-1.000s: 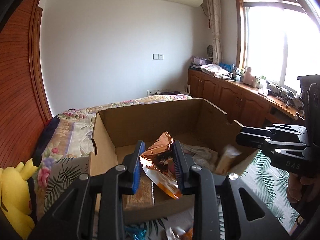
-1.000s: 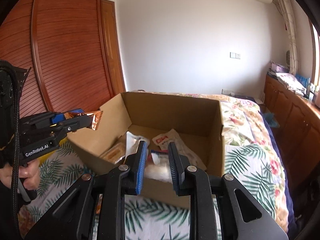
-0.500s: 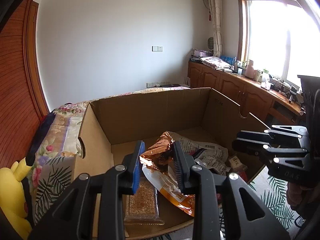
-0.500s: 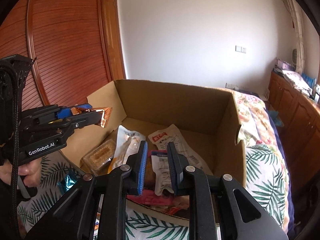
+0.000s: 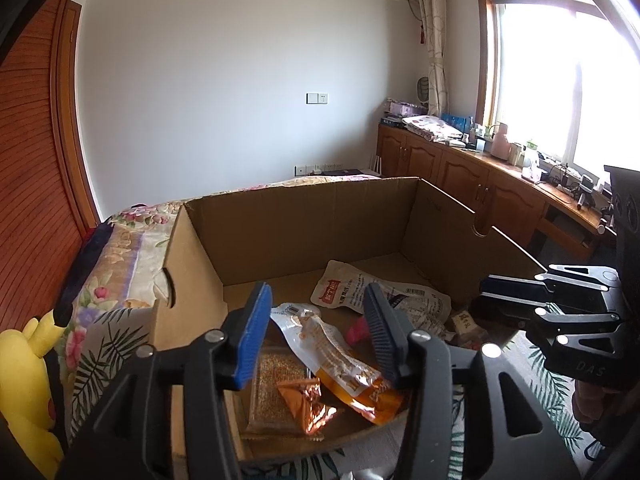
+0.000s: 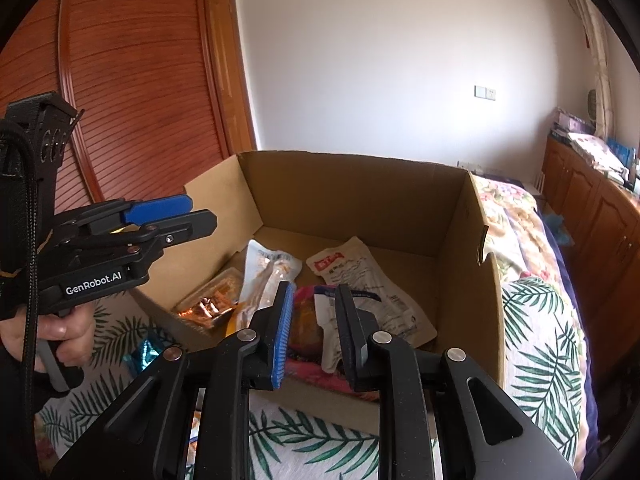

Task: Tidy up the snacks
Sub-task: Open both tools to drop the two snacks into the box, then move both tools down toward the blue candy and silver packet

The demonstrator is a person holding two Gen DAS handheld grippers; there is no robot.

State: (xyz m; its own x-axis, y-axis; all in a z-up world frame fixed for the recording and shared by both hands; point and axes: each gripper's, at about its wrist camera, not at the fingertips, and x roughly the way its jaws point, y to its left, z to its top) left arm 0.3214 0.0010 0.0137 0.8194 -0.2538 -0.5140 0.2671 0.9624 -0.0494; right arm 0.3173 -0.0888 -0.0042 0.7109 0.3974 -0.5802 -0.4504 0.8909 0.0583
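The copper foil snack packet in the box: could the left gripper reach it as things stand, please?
Probably yes: the copper foil packet lies exposed in the open cardboard box, just below the left gripper, whose empty jaws are opening.

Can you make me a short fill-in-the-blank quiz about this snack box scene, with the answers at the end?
1. The snacks lie inside an open ____ box.
2. The copper foil packet rests on the box floor, no longer between the left gripper's opening ____.
3. The plush toy beside the box is ____ in colour.
4. The right gripper is shut and holds ____.

Missing words: cardboard; jaws; yellow; nothing
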